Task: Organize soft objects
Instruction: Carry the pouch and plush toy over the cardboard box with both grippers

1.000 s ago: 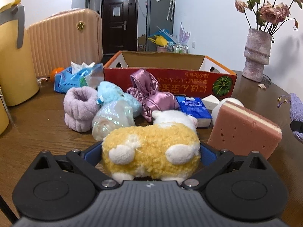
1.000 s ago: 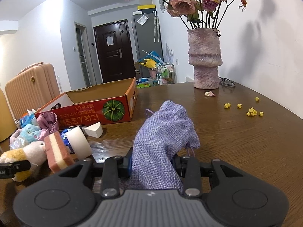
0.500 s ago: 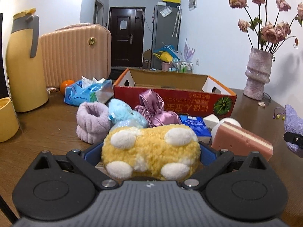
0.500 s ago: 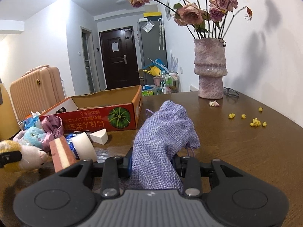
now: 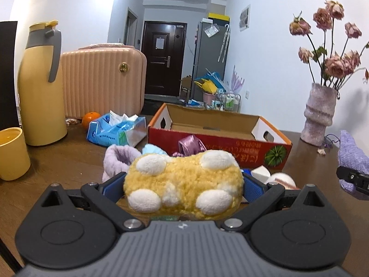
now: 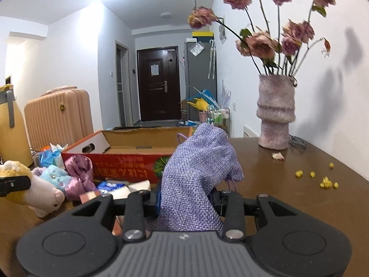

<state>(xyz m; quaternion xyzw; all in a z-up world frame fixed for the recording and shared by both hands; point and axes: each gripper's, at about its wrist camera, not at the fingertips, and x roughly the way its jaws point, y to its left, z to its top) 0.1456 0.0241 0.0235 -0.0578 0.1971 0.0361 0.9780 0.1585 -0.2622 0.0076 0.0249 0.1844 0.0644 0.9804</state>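
Observation:
My left gripper (image 5: 183,185) is shut on a yellow plush toy with white spots (image 5: 184,182) and holds it above the table, in front of the open red cardboard box (image 5: 219,138). My right gripper (image 6: 185,198) is shut on a lilac woven pouch (image 6: 196,175), also lifted, to the right of the box (image 6: 129,157). The plush toy (image 6: 27,184) shows at the left of the right wrist view. The pouch (image 5: 352,159) shows at the right edge of the left wrist view.
On the table in front of the box lie a lilac scrunchie (image 5: 115,159), a blue plush (image 6: 56,175), a purple satin pouch (image 6: 78,173), a blue packet and sponges (image 5: 281,180). A yellow jug (image 5: 39,85), cup (image 5: 11,154), tissue pack (image 5: 115,130) stand left; a flower vase (image 6: 275,117) right.
Both grippers have risen with their loads. The plush toy is now higher and closer to the box; the box interior shows more in both views.

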